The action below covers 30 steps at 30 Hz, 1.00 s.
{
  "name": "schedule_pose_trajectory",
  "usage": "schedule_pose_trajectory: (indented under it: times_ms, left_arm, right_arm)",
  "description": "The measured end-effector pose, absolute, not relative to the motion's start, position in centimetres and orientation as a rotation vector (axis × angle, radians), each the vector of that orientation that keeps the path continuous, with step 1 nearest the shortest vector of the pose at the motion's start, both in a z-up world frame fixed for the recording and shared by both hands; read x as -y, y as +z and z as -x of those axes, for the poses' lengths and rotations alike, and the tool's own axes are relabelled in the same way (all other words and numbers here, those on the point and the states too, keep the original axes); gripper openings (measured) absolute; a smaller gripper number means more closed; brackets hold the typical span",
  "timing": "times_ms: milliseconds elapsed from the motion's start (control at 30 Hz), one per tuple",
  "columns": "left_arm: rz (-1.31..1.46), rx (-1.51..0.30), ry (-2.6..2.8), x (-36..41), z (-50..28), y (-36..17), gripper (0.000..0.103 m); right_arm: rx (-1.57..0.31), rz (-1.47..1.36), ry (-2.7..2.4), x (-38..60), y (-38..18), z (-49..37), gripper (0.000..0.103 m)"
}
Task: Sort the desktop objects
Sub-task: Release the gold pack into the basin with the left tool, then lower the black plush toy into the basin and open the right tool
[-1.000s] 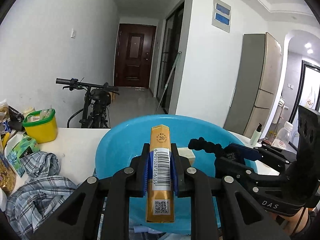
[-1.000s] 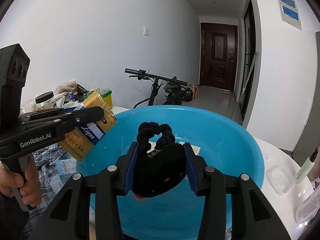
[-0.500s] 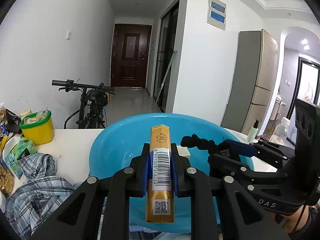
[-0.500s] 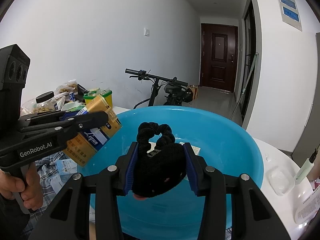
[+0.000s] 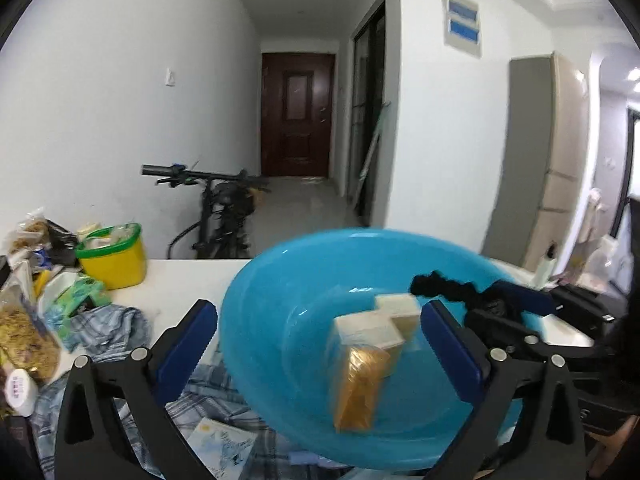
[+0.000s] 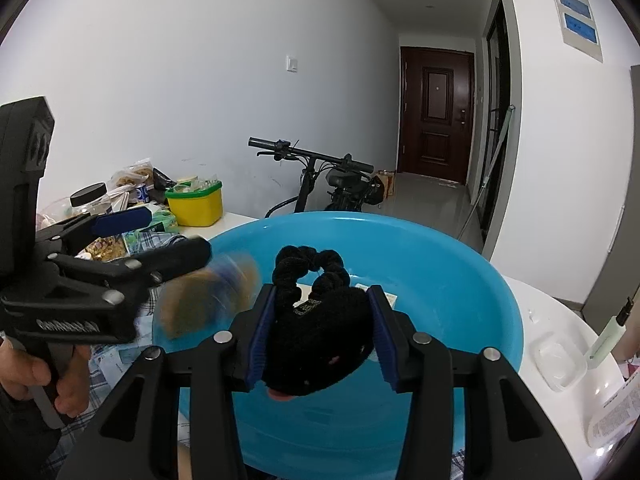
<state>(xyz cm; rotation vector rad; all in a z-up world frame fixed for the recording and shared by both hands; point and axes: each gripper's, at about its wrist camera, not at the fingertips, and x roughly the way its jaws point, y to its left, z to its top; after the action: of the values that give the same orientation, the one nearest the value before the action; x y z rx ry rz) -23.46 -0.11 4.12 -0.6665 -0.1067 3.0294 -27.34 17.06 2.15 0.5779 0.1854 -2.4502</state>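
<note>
My left gripper (image 5: 318, 312) hangs over the blue basin (image 5: 260, 300), its jaws opening wide with nothing pressed between them. A gold box (image 5: 362, 380) is loose below them, blurred, dropping into the basin beside a pale box (image 5: 396, 308). In the right wrist view the same gold box (image 6: 208, 300) is a blur under the left gripper (image 6: 172, 236), which a hand holds. My right gripper (image 6: 322, 294) is shut on a black scrunchie (image 6: 316, 332) above the basin (image 6: 460, 272). The scrunchie (image 5: 444, 288) also shows at the right of the left wrist view.
A yellow tub with a green rim (image 5: 112, 264) and snack bags stand at the table's left, with a plaid cloth (image 5: 104, 320) in front. A bicycle (image 5: 220, 216) leans behind the table. A clear small container (image 6: 558, 360) and a pale green tube (image 6: 608, 336) lie right of the basin.
The left gripper has opened from shut on the gold box, and the box has fallen out of its jaws toward the basin. The right gripper keeps still with the scrunchie.
</note>
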Motion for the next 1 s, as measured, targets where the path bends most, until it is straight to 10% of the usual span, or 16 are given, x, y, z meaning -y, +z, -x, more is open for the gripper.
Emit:
schedule_pose_trajectory:
  times_ms: [1000]
  left_arm:
    - [0.728,0.159,3.022,0.97,23.84,3.51,0.103]
  right_arm:
    - [-0.195,-0.587,-2.457,-16.86,2.01,27.46,0.044]
